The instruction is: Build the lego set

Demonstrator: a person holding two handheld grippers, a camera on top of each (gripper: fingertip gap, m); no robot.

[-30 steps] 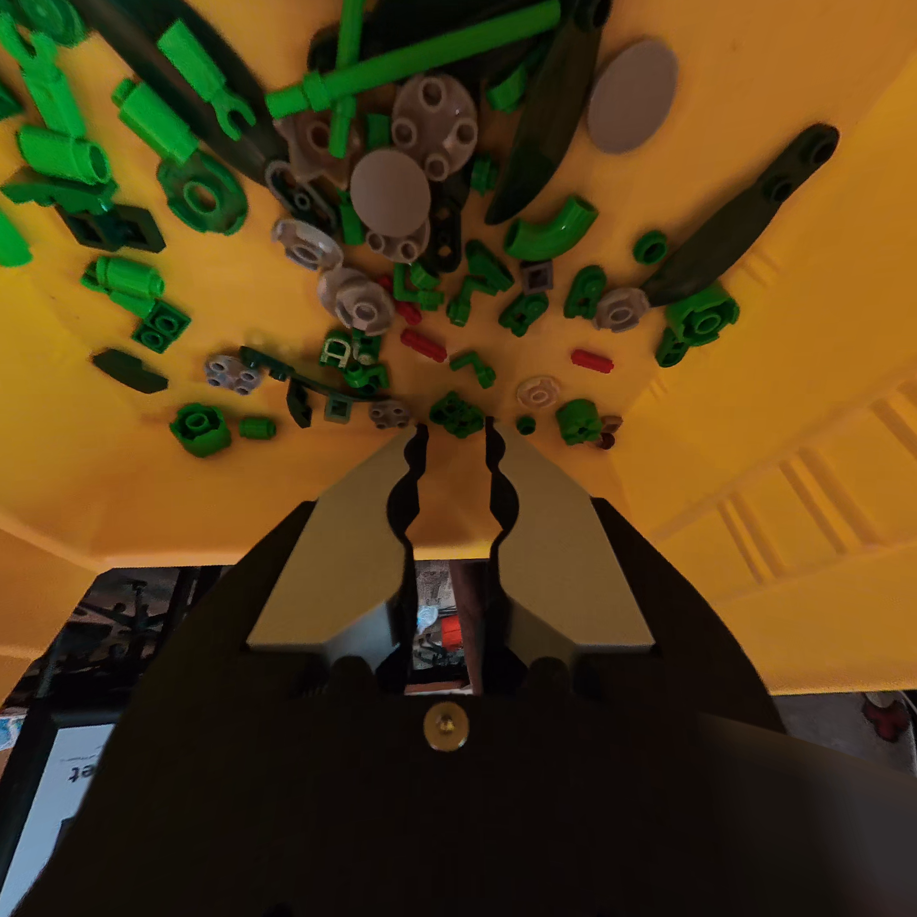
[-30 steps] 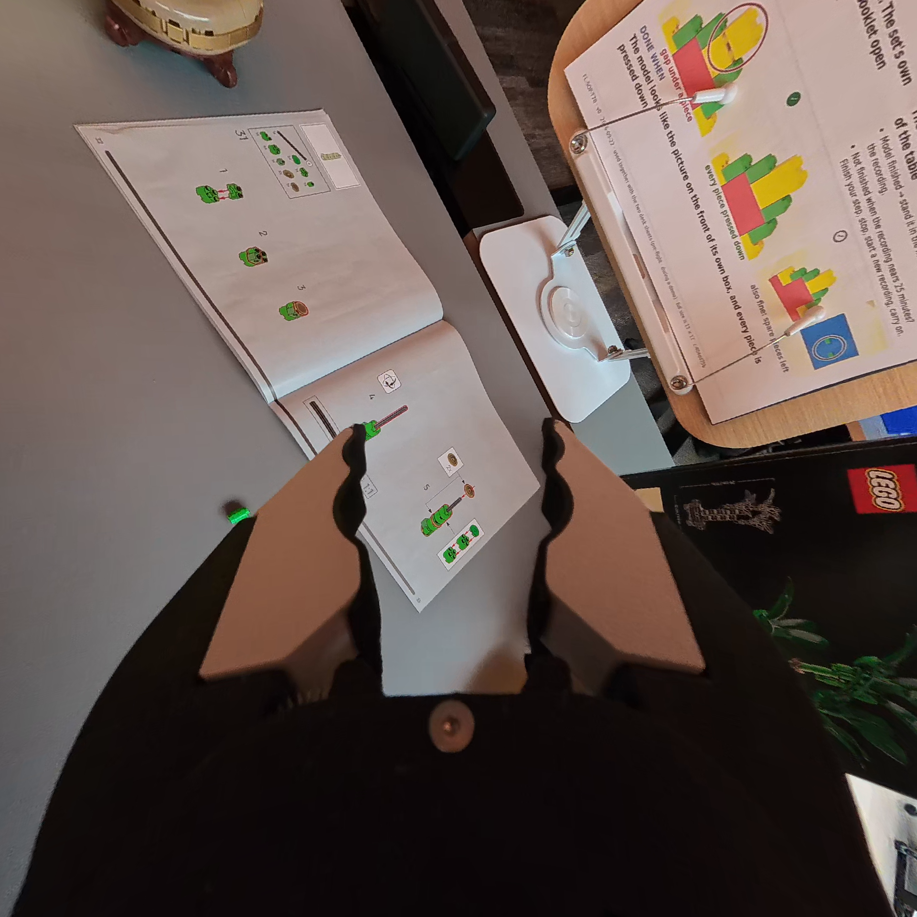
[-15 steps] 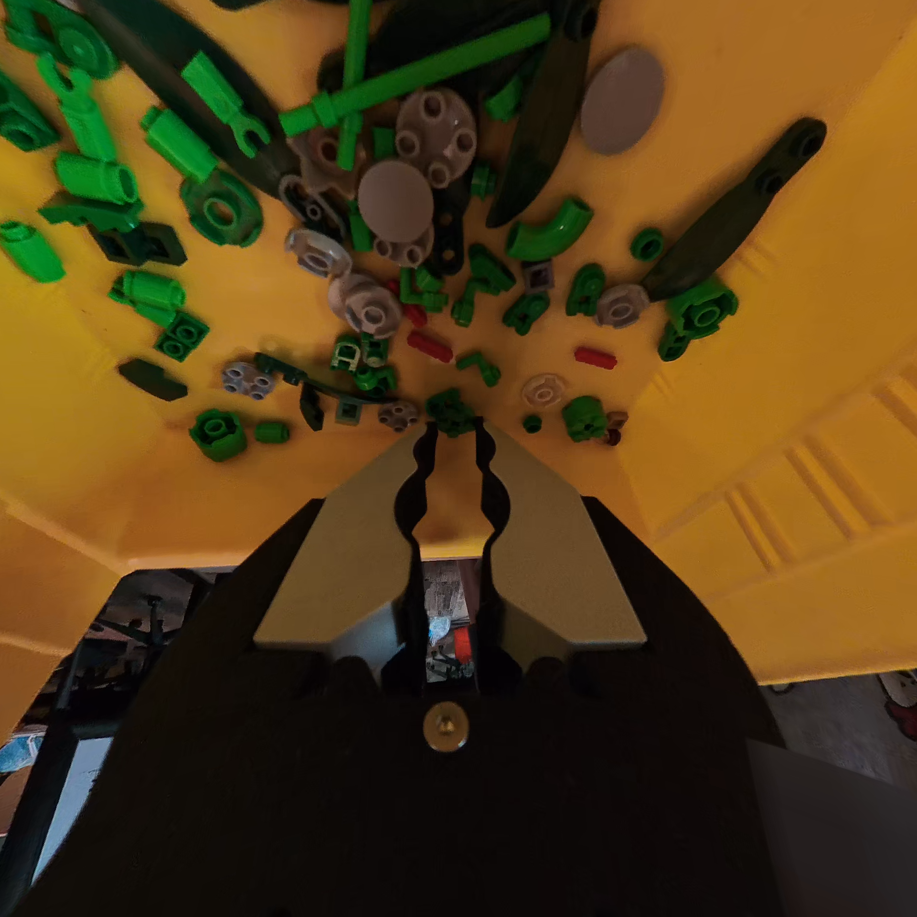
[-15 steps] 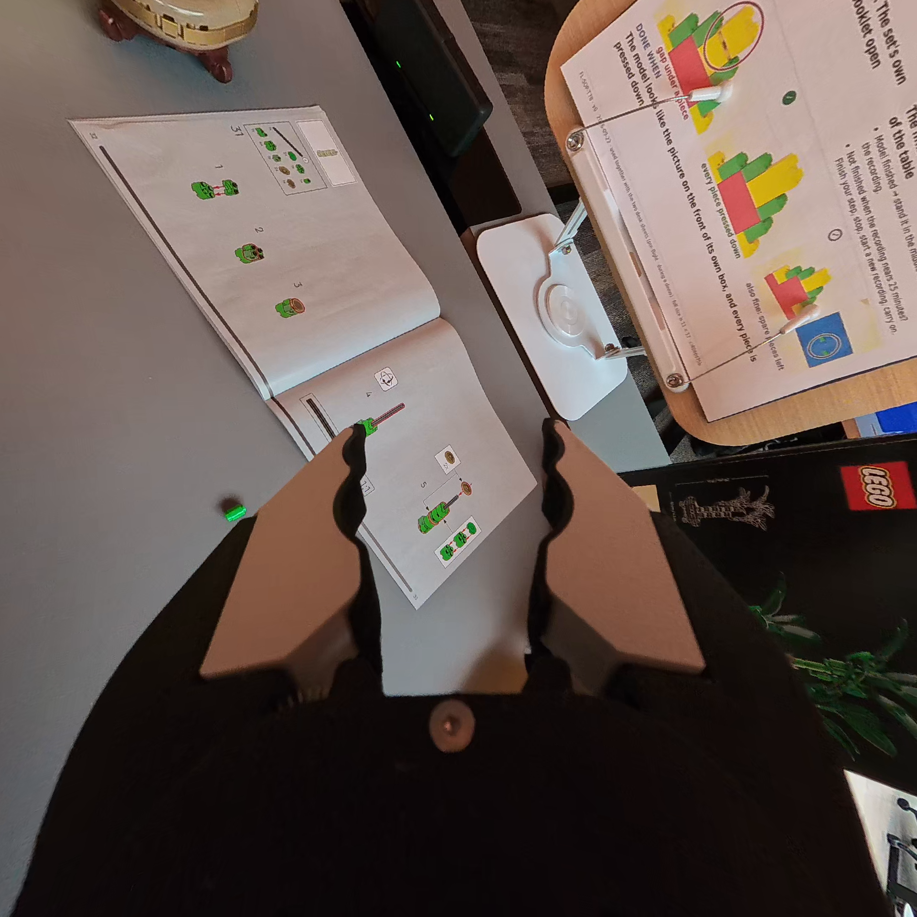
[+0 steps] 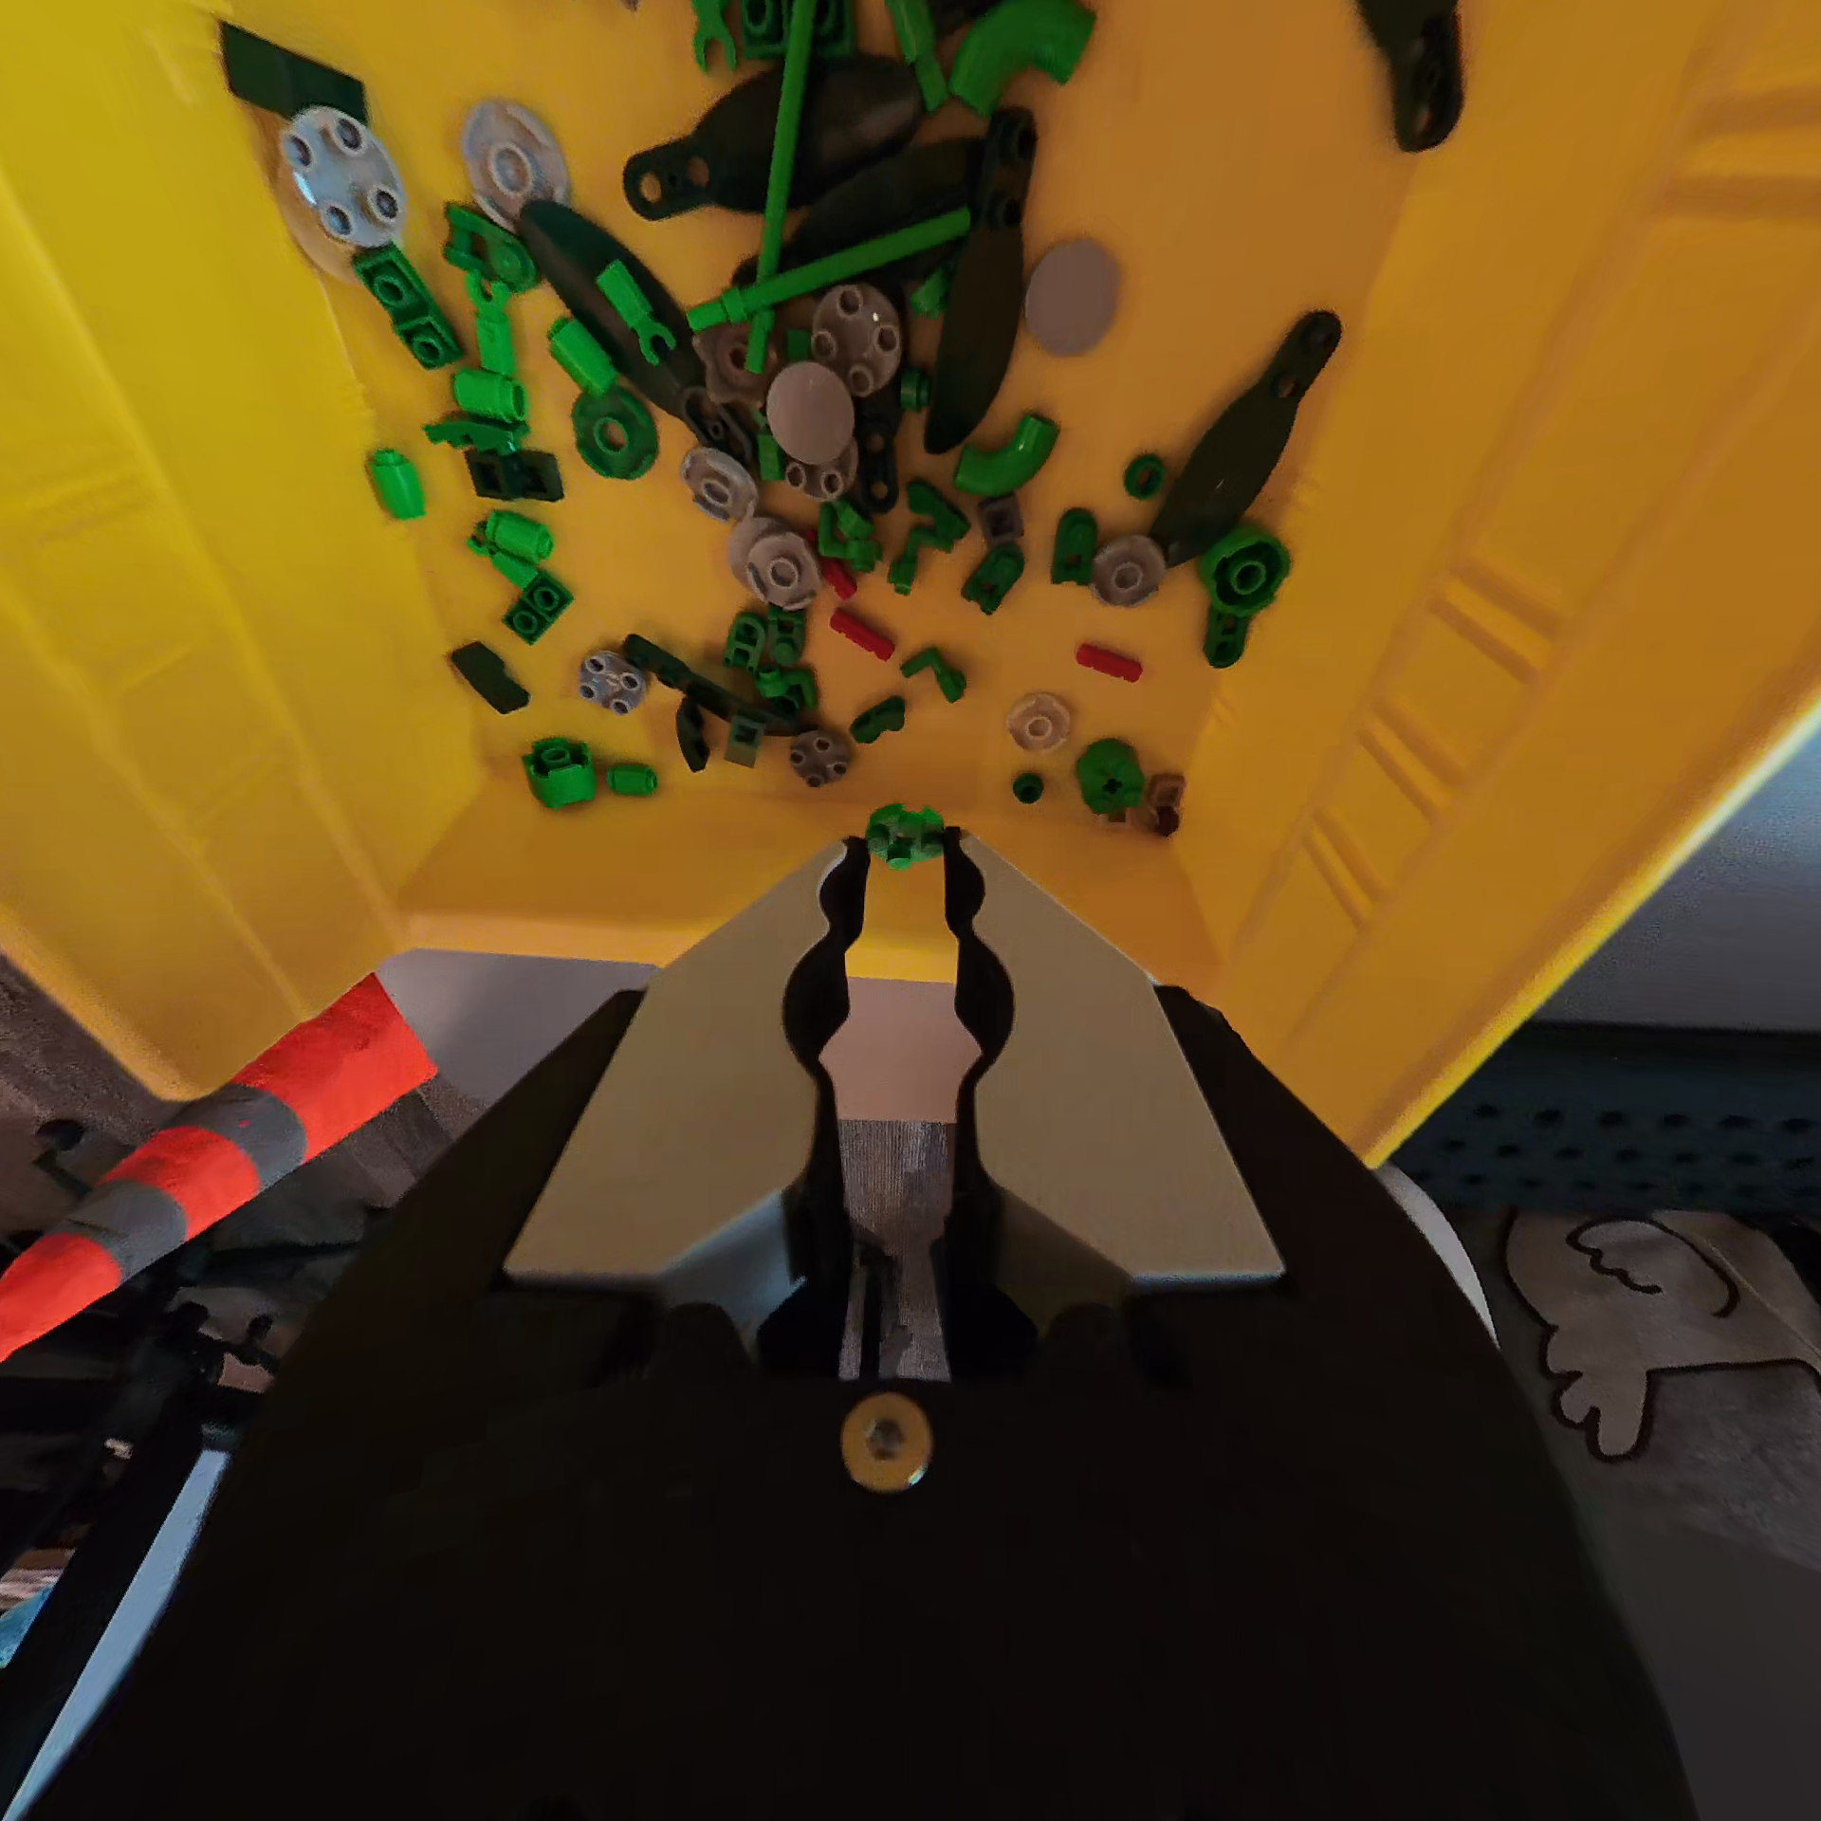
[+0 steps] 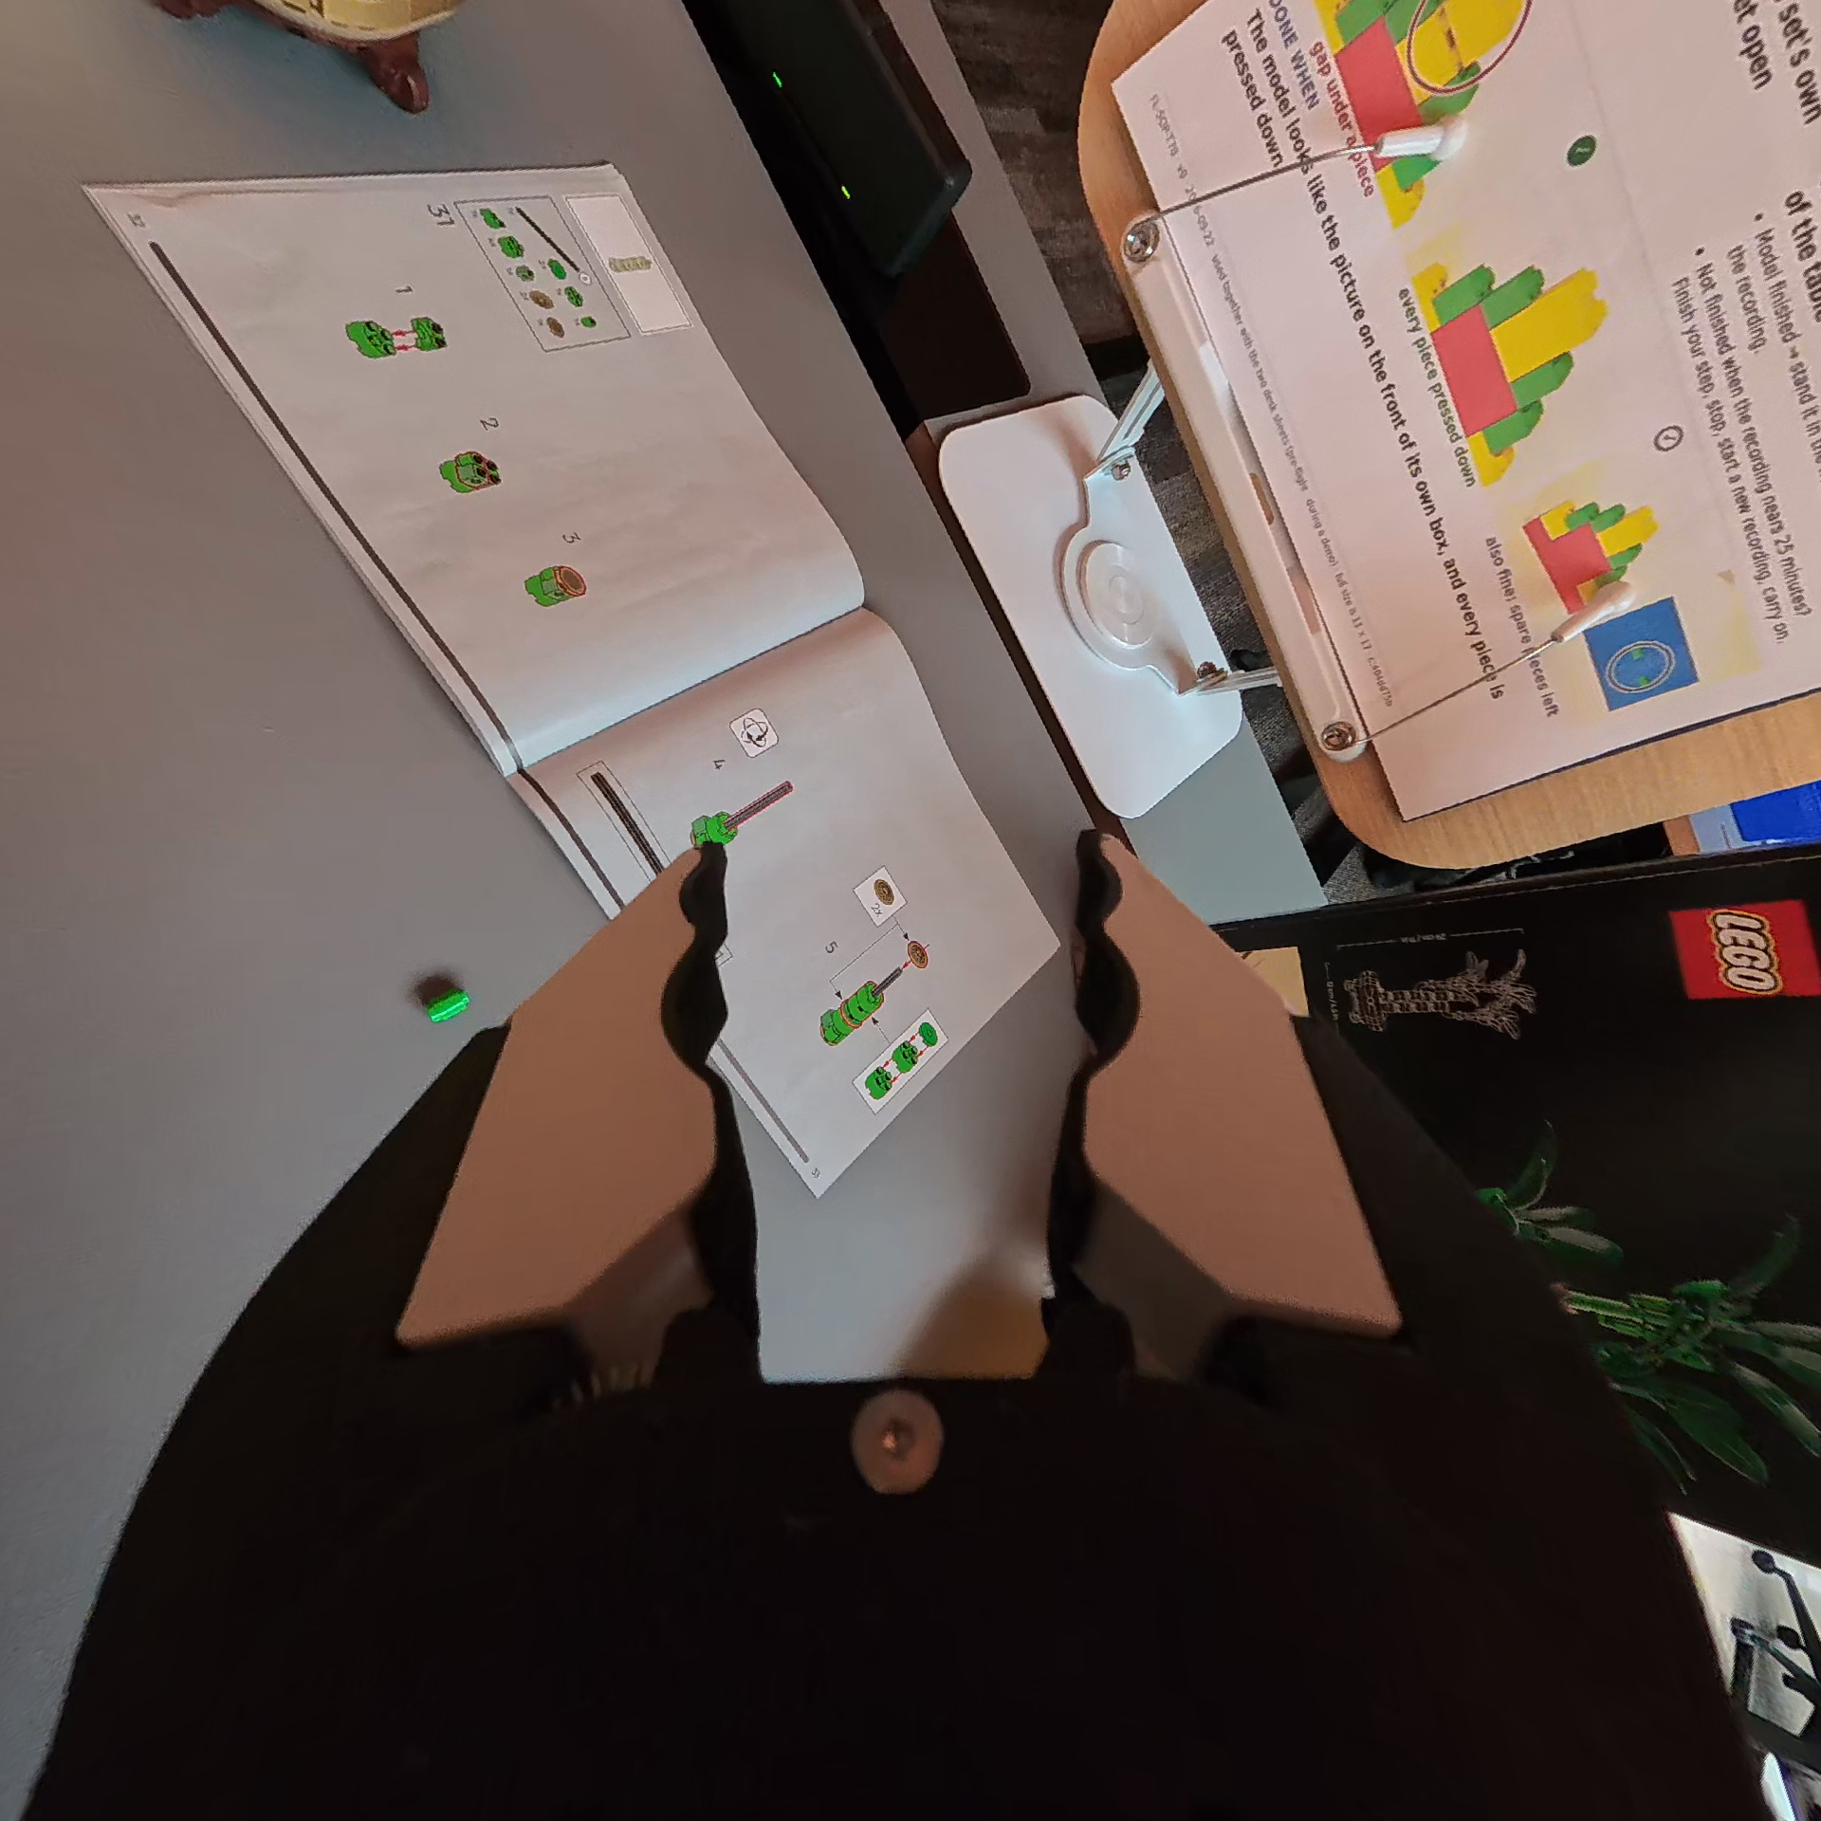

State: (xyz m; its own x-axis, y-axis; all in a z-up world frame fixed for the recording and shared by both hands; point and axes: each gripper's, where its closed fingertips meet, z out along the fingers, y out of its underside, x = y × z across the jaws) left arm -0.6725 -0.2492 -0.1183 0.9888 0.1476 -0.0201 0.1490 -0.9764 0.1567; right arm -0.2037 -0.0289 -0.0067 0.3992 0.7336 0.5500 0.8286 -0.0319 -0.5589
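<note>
In the left wrist view my left gripper (image 5: pixel 905 840) is shut on a small green round lego piece (image 5: pixel 903 834), held at its fingertips above the near wall of a yellow bin (image 5: pixel 1380 690). The bin's floor holds several loose green, grey, dark and red pieces. In the right wrist view my right gripper (image 6: pixel 902 852) is open and empty, hovering over the open instruction booklet (image 6: pixel 611 512) on the grey table (image 6: pixel 197 788). A small green piece (image 6: pixel 443 1003) lies on the table left of the gripper.
A white stand base (image 6: pixel 1104 601) and a wooden board with an instruction sheet (image 6: pixel 1537 394) stand to the right of the booklet. A black lego box (image 6: pixel 1577 1133) lies at the right. An orange and grey striped pole (image 5: pixel 197 1143) shows below the bin. Spacing between my two grippers at the tips: around 55 cm.
My left gripper closed on the small green piece and lifted back away from the bin floor. My right gripper stayed open over the booklet, with only a slight shift.
</note>
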